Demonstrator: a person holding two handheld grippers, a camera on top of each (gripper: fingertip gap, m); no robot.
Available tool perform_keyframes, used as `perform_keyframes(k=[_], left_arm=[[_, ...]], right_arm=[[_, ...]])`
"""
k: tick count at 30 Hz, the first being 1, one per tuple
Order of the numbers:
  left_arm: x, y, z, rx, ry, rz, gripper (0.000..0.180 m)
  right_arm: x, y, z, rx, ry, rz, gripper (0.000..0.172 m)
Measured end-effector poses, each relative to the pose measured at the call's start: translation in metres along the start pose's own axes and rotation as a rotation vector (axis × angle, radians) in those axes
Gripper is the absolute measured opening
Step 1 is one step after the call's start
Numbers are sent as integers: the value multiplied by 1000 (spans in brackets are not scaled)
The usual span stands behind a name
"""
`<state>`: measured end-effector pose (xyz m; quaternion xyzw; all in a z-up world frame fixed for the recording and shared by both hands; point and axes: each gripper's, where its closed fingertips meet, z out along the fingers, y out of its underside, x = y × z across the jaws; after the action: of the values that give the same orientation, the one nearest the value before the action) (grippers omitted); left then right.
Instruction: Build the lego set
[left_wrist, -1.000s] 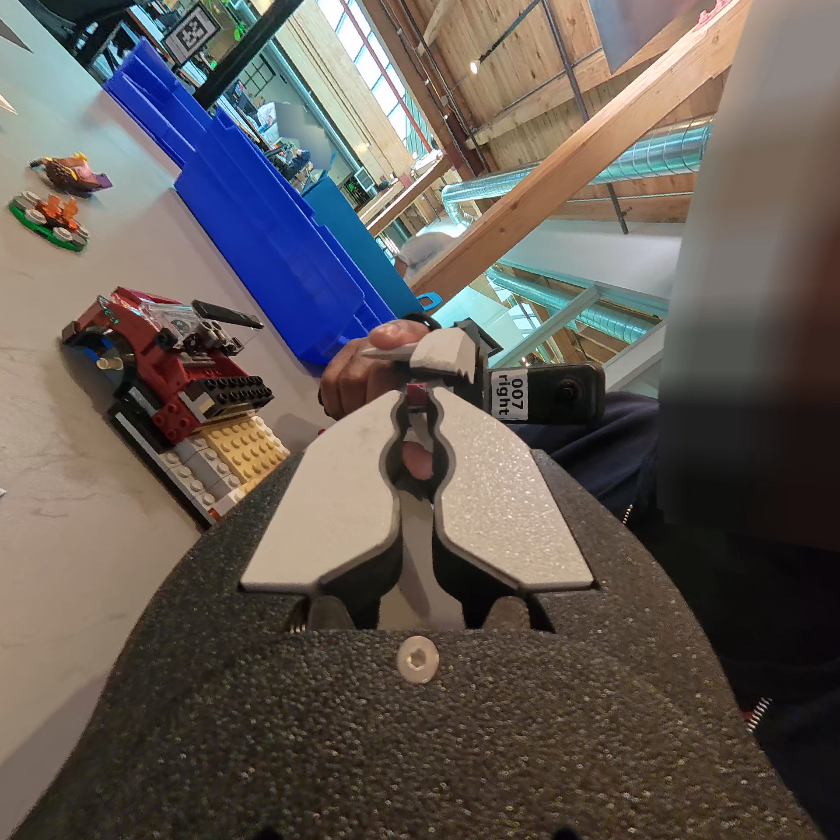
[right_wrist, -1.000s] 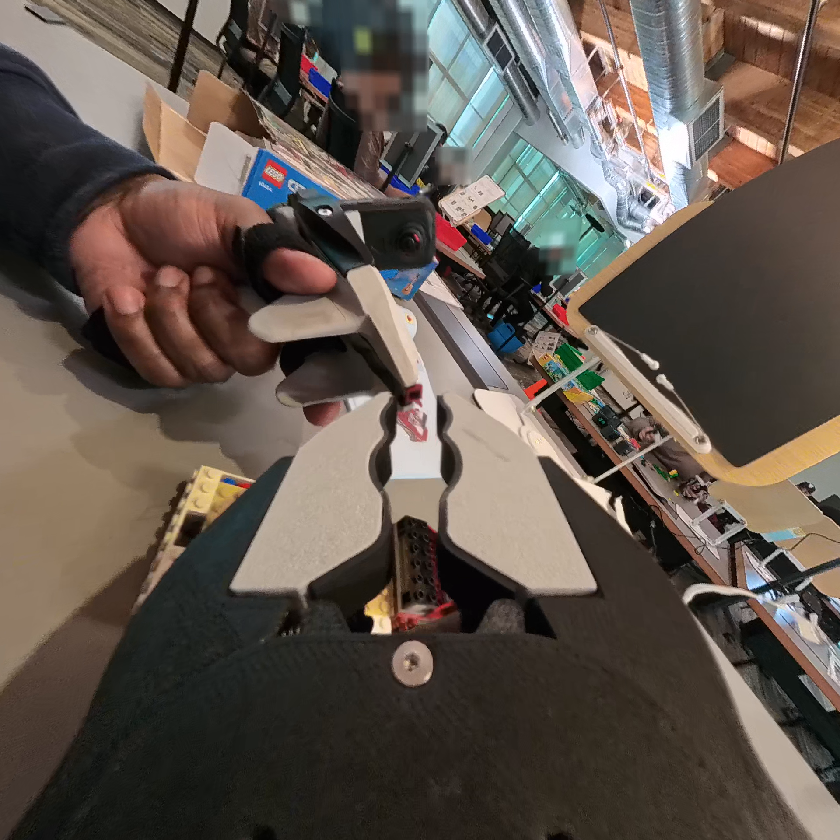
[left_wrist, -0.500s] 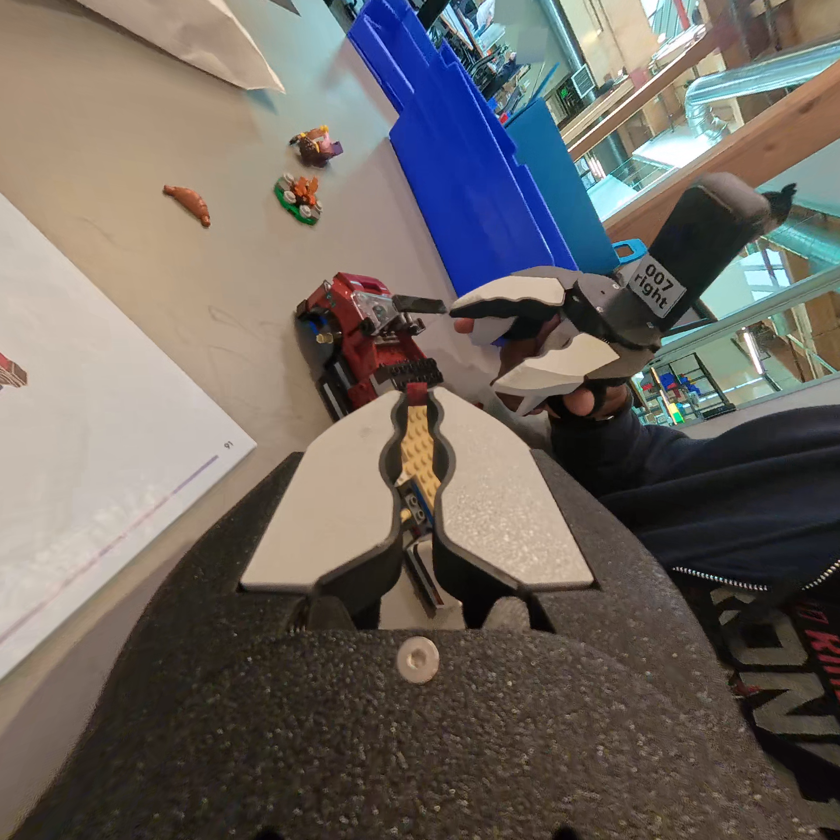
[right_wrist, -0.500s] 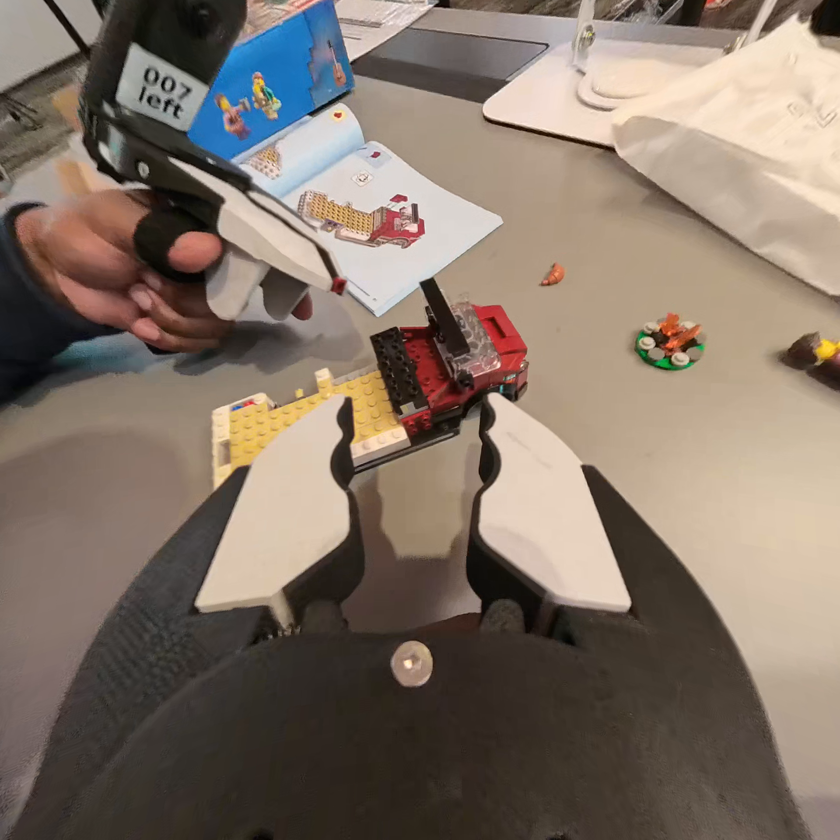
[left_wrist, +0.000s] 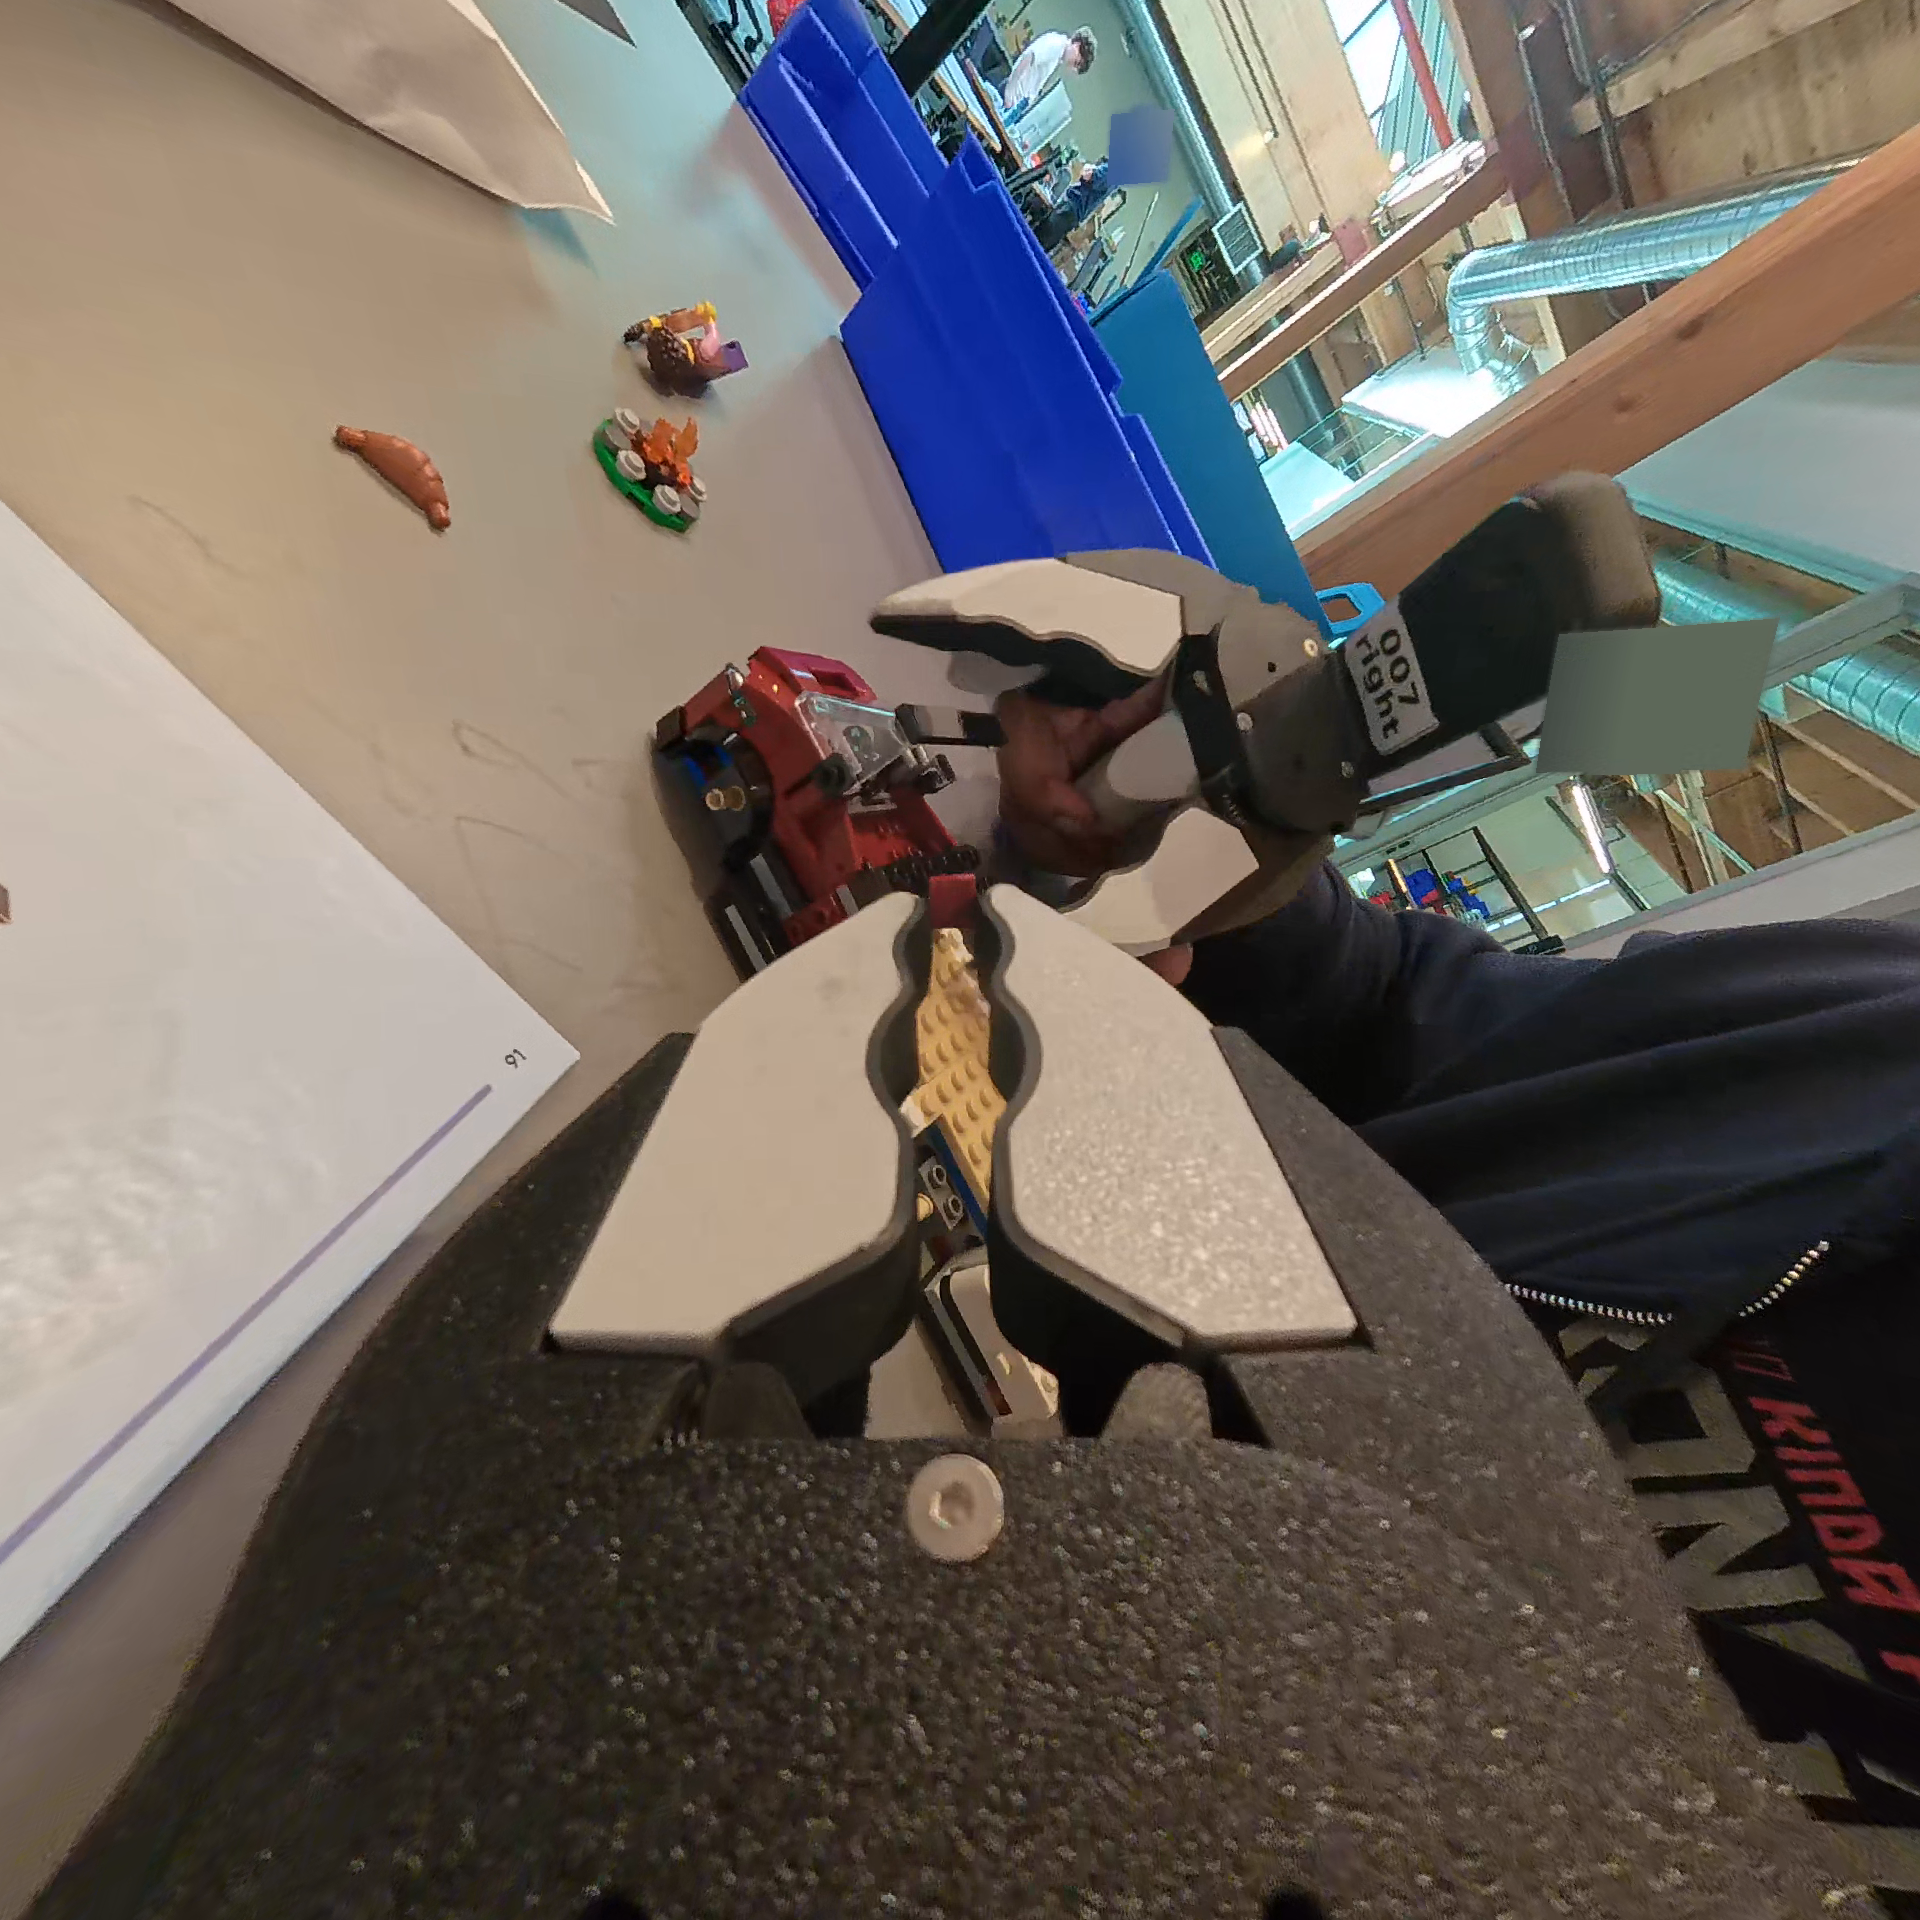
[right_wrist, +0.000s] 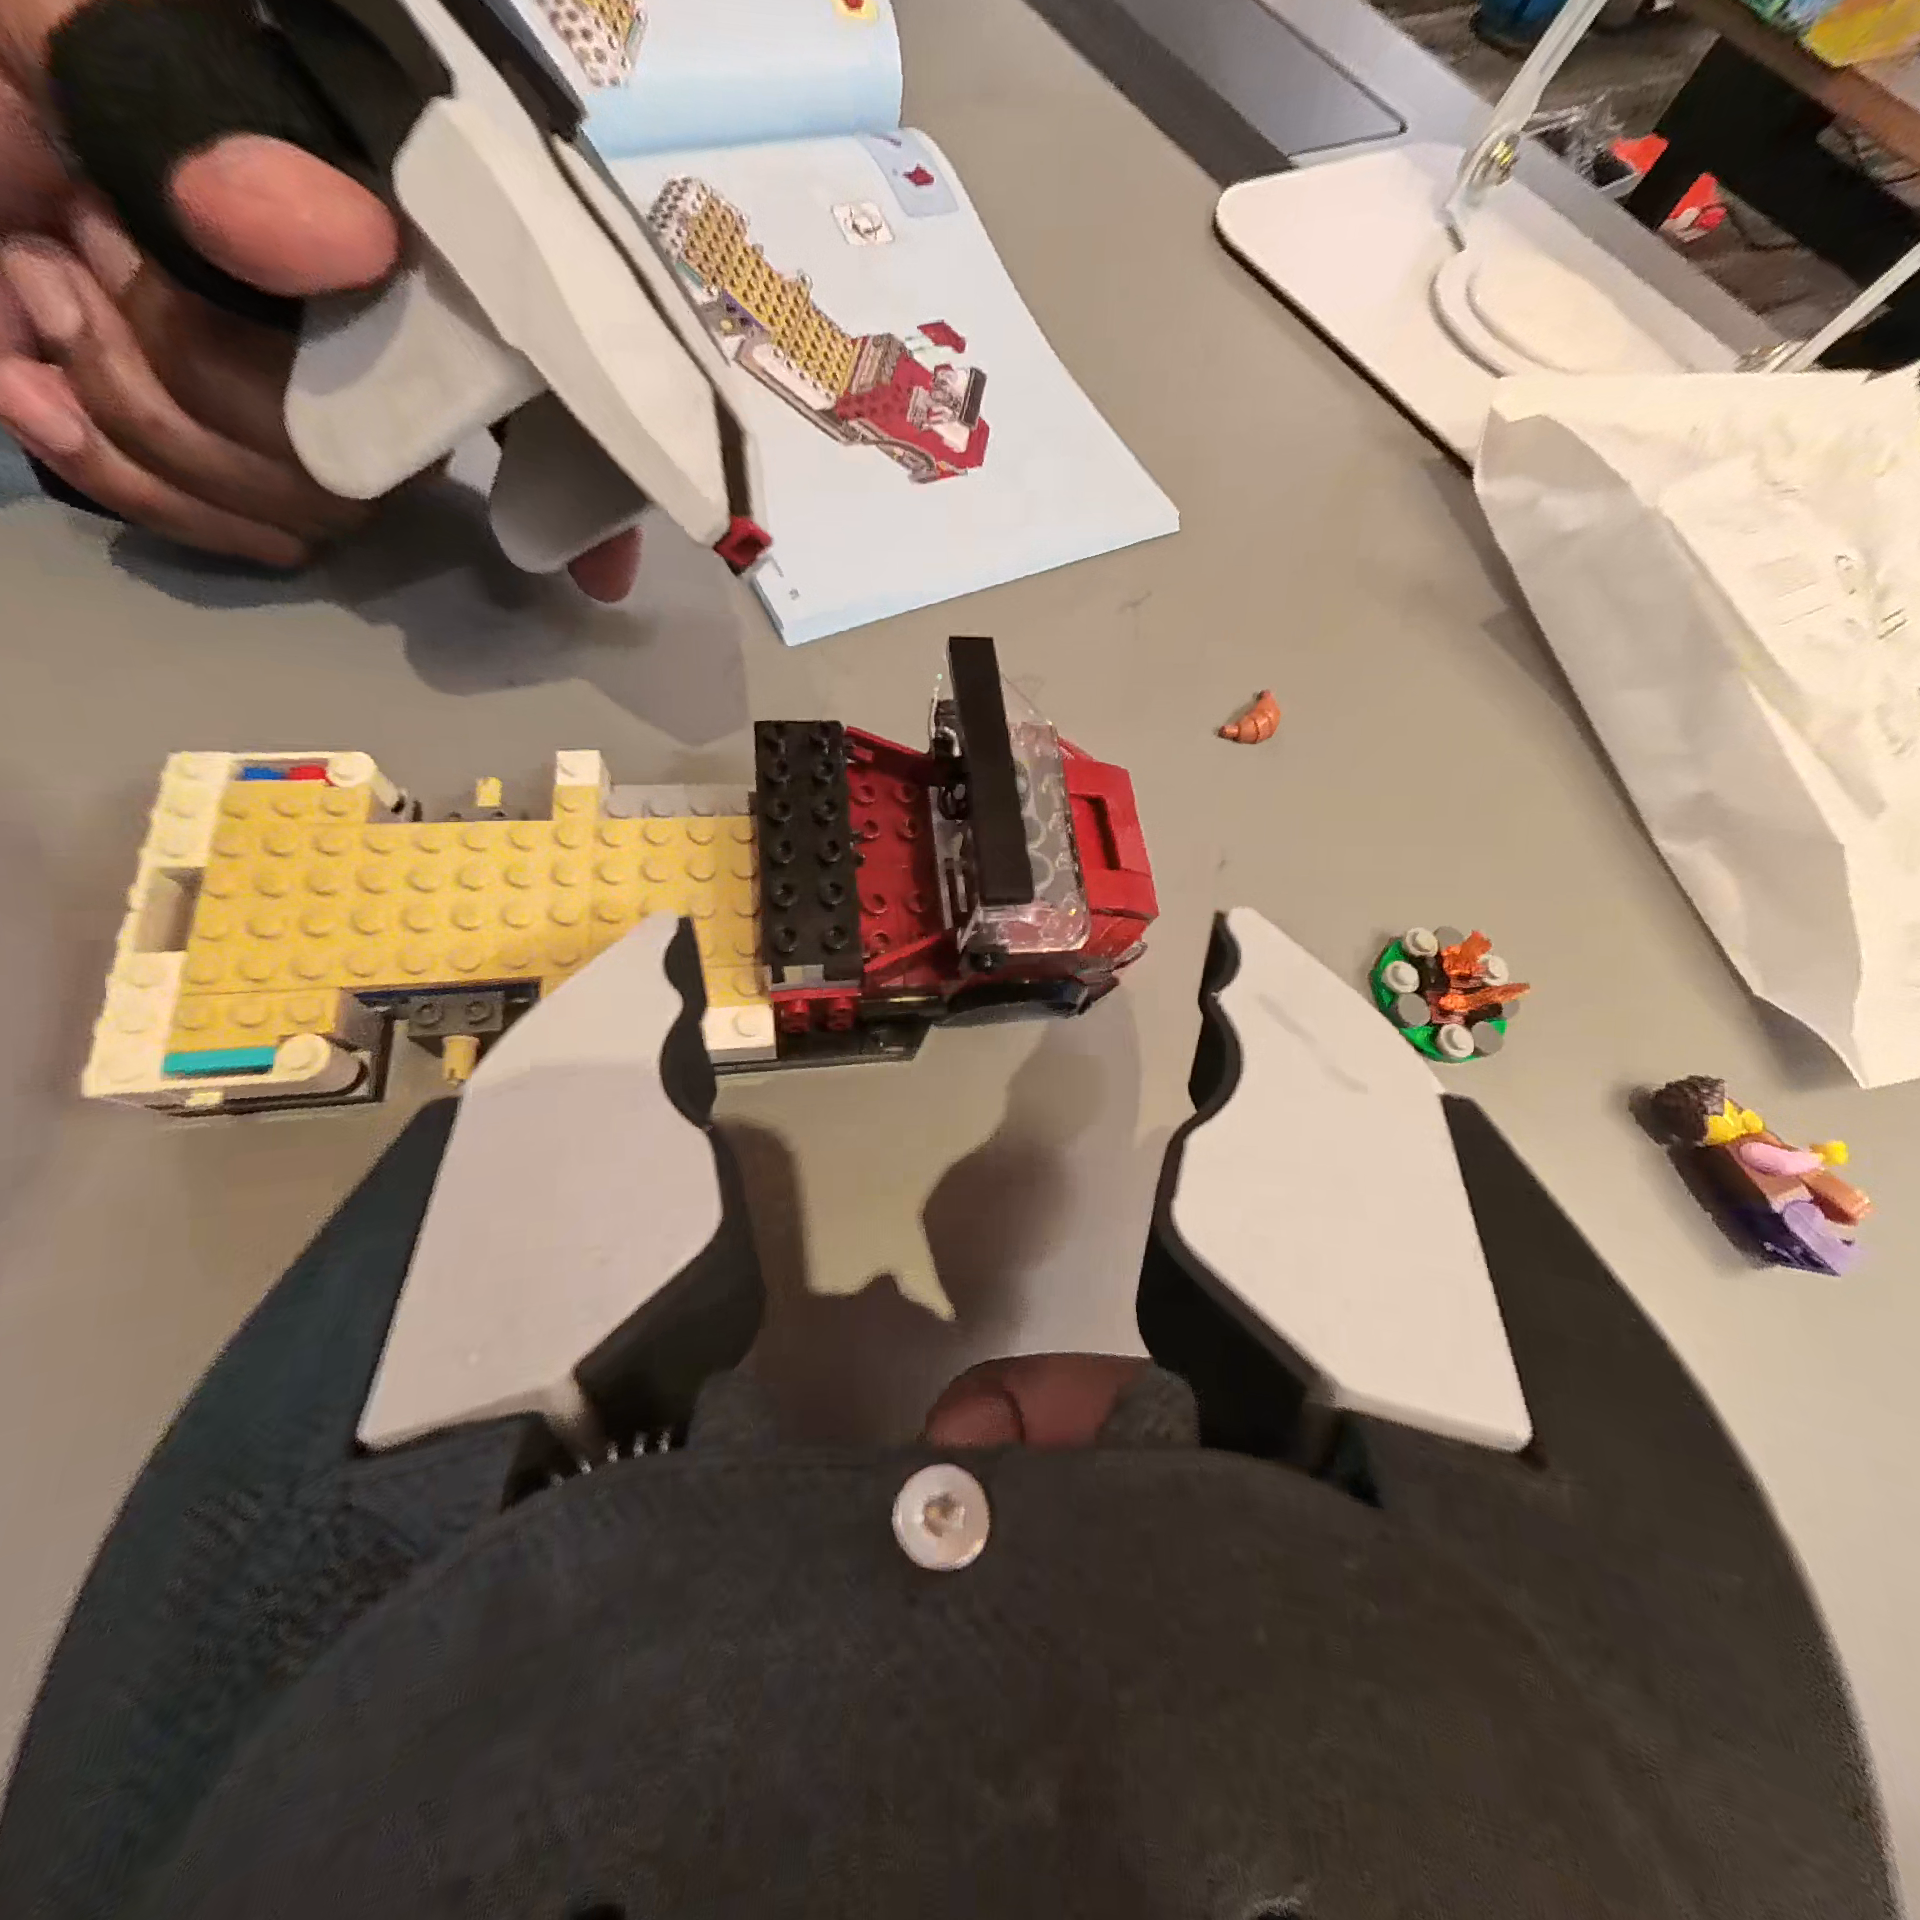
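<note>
red and yellow brick truck; green campfire disc

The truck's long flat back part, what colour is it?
Yellow. The truck's studded flat back shows best in the right wrist view, behind its black strip and red cab.

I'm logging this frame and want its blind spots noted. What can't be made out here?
- Truck model: in the left wrist view its yellow bed is mostly hidden behind the left tool's fingers.
- Small dark red piece at the left tool tips: too small to tell its shape.
- Booklet: upper part covered by the left tool and hand.
- White bag: cut off by the frame's right edge.
</note>
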<state>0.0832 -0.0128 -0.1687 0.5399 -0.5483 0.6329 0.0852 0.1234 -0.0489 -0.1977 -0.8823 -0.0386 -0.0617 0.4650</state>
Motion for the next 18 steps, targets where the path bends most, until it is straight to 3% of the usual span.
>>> perform_keyframes(k=[11, 18], left_arm=[[1, 2, 1, -11, 4, 14, 8], [2, 2, 0, -6, 7, 14, 8]], right_arm=[[1, 5, 20, -86, -126, 151, 98], [1, 3, 25, -95, -127, 141, 87]])
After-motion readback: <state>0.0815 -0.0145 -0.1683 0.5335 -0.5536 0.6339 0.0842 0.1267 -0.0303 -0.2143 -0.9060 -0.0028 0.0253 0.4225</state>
